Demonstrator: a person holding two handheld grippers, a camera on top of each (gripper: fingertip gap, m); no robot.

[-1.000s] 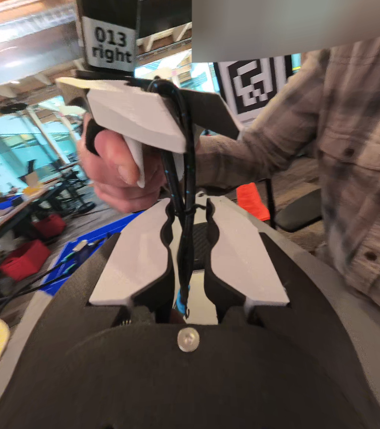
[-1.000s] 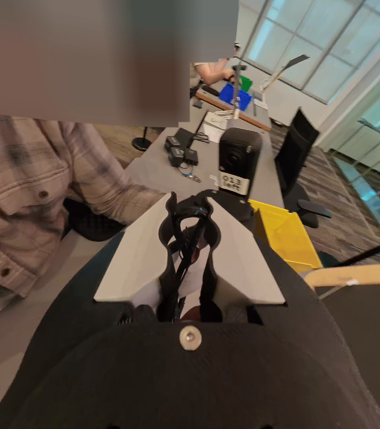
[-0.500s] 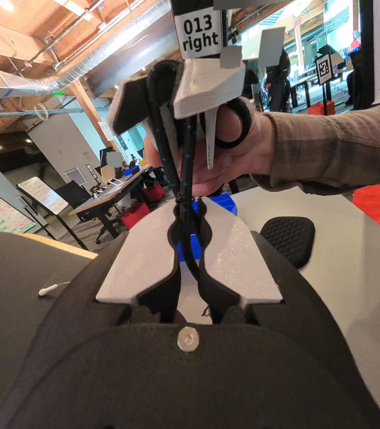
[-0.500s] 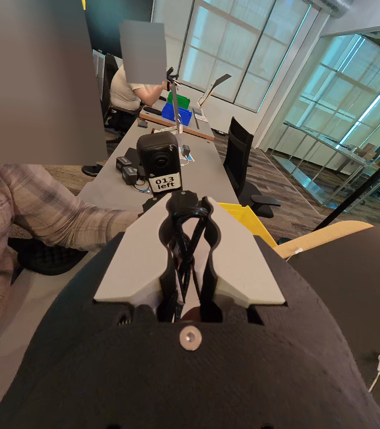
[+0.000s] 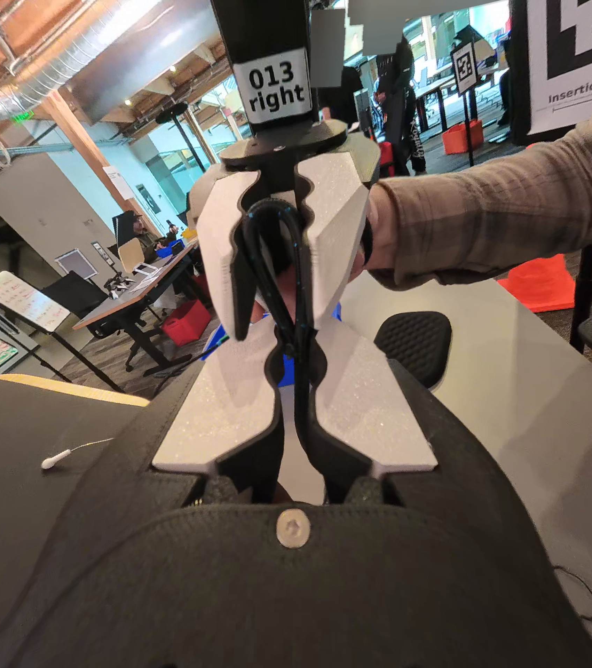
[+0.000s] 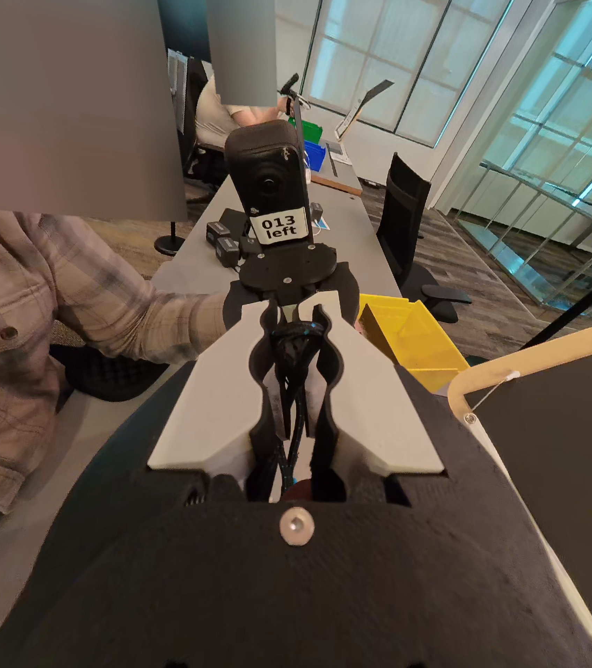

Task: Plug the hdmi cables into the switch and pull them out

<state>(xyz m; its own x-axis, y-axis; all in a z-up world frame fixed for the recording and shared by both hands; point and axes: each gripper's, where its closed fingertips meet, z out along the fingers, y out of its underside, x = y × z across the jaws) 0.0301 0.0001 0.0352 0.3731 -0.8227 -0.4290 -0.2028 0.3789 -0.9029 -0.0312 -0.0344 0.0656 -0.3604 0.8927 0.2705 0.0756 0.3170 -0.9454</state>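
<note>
left claw [image 5: 296, 349]: white fingers with black inner pads on a black textured body
right claw [image 6: 296, 327]: the same white fingers, black pads, black body
cable [image 5: 299, 289]: black braid flecked with blue
sleeve [image 5: 486, 224]: grey-beige plaid
bench [image 5: 525, 397]: plain light grey
bin [image 6: 417, 343]: bright yellow
crate [image 5: 186, 321]: red
chair [image 6: 406, 213]: black
marker sign [image 5: 576, 54]: white with a black square pattern
floor [image 6: 504, 267]: dark wood-grain planks
camera label [image 6: 280, 226]: white with black characters on a black camera
</note>
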